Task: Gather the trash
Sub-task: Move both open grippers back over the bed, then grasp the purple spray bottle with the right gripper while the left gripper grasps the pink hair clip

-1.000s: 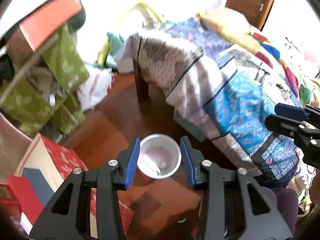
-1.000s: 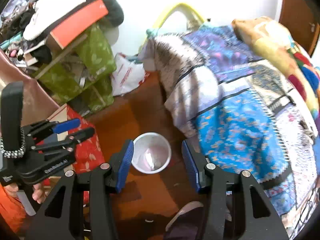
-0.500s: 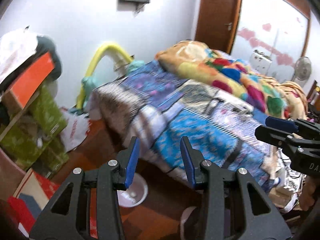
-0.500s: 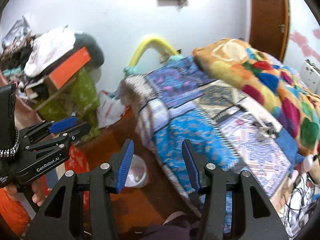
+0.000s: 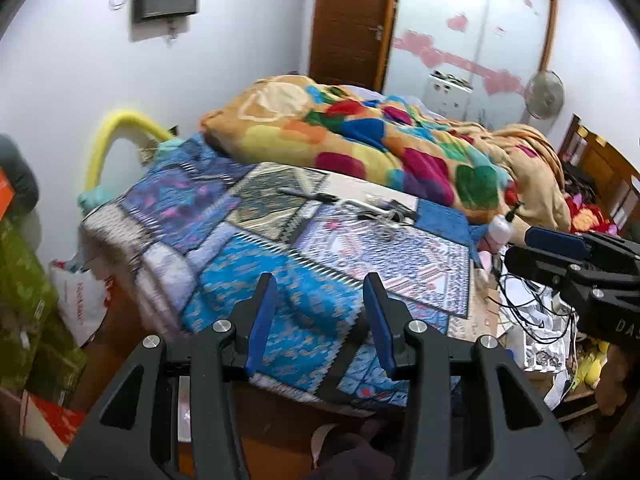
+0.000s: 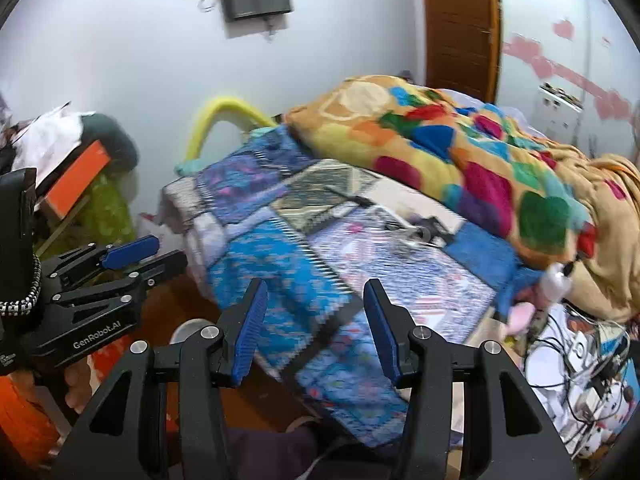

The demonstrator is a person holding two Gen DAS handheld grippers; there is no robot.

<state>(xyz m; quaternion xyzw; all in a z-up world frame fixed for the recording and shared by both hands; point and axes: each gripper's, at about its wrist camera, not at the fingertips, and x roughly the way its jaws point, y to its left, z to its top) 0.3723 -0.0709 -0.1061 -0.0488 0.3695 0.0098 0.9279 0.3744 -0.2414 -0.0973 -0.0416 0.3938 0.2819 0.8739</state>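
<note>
While both grippers hang empty over the near corner of the bed [image 5: 224, 280], we look for trash further up the patchwork quilt [image 6: 288, 264]. Our left gripper [image 5: 318, 316] shows its blue pads part-way apart with only quilt behind them; our right gripper [image 6: 316, 320] stands the same, nothing between its pads. The likeliest trash is the small litter [image 5: 376, 210] lying on the quilt just before the bright fleece blanket [image 5: 360, 140]: a dark stick-like piece and some pale crumpled bits, too blurred for us to name. It lies ahead of both grippers and a little to the right, its long axis running across our view from left to right. We judge the right hand slightly nearer, since the litter [image 6: 408, 228] sits almost straight beyond its pads. As for containers, only the rim of a pale bucket [image 6: 188, 330] on the floor shows past the right gripper's left finger; we cannot tell what is in it.
</note>
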